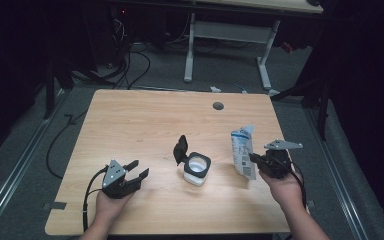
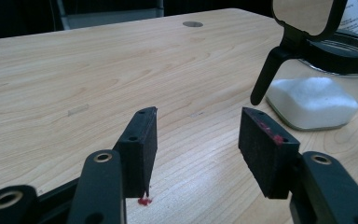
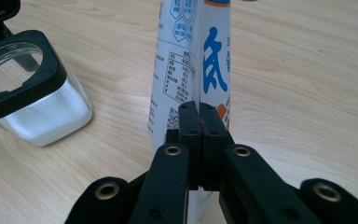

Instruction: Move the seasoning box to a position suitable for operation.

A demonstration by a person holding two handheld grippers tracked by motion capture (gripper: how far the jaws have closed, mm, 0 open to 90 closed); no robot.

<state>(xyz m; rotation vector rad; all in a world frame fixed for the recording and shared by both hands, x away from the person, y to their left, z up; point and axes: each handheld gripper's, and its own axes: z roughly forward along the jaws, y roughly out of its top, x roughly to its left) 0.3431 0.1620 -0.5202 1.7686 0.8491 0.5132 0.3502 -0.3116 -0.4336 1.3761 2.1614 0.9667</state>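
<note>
white bag (image 1: 242,151) printed in blue, clear jar (image 1: 197,169) with black rim holding white powder, pale woodgrain table (image 1: 145,120)

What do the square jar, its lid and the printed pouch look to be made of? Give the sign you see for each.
Jar: clear glass or hard plastic, glossy; the white powder shows through its walls.
Lid and collar: black plastic, smooth, hinged open.
Pouch: thin plastic film or coated paper, white with blue print; it creases where the right tool pinches it.

I am pinching the white-and-blue pouch (image 3: 200,70) in my right gripper (image 3: 199,114) | pouch standing upright | open jar (image 3: 25,91) sitting off to the gripper's left, apart
</note>
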